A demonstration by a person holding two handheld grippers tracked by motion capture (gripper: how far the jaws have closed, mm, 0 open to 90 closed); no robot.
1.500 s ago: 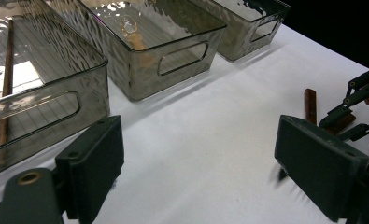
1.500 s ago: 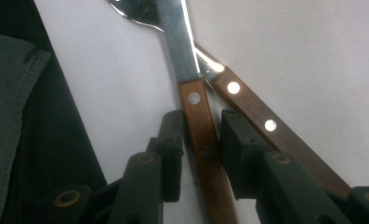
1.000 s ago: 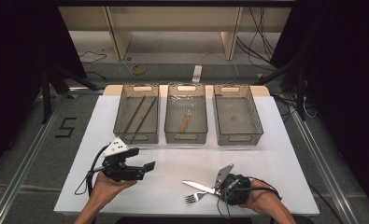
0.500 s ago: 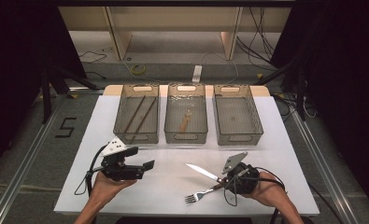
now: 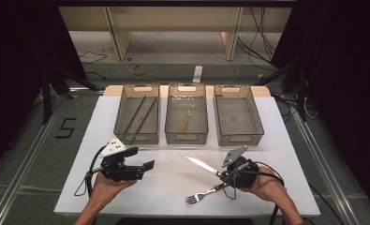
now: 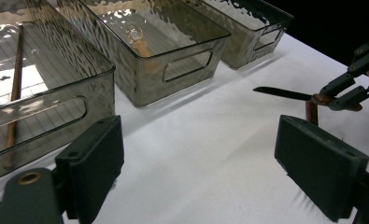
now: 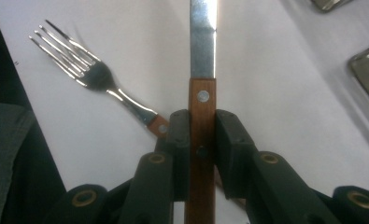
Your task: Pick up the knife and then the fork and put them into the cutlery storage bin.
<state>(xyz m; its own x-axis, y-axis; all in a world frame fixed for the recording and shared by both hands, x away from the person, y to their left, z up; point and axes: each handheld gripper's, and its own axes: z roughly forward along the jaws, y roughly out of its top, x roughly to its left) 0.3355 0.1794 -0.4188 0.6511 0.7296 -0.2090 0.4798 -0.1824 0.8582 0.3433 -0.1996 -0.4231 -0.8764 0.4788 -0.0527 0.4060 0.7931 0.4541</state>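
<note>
The white table (image 5: 285, 140) holds three see-through bins (image 5: 186, 120). The fork (image 5: 202, 193) has its handle end hidden under the right gripper (image 5: 222, 172), which squeezes the knife (image 5: 202, 165) handle, blade lifted level. The left gripper (image 5: 143, 165) hovers, jaws apart.

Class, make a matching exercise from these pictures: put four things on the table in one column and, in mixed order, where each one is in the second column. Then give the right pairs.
Things:
1. knife
2. fork
3. chopsticks
4. wooden spoon

Places:
A. in the middle bin
B. lying on the white table
C. clamped in the right claw
D. in the left bin

Pairs: 1-C, 2-B, 3-D, 4-A
</note>
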